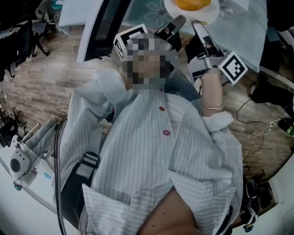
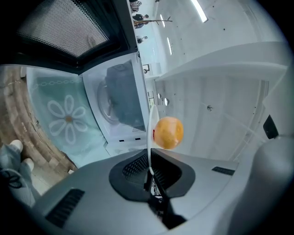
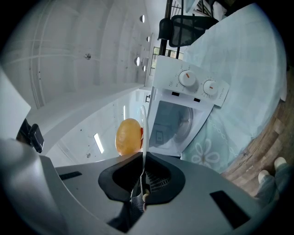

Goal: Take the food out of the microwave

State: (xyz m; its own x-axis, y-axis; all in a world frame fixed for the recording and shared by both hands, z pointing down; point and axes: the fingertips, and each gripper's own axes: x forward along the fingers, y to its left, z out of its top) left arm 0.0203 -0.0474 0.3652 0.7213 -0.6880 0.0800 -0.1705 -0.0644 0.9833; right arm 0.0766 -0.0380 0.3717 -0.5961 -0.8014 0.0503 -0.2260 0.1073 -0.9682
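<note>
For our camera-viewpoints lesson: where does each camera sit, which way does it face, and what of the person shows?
Head view: above the person, facing steeply down: striped shirt, forearm, left gripper and right gripper at the plate.
Left gripper view: rides the left gripper, faces along jaws shut on the plate rim toward the microwave; shoes lower left.
Right gripper view: the same from the right gripper; shoes lower right.
Shared: both gripper views show plate, orange food, microwave.

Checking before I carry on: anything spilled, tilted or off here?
Nothing stands out: the plate is pinched at its rim by the left tongs and right tongs, and the orange food sits on it unspilled.
</note>
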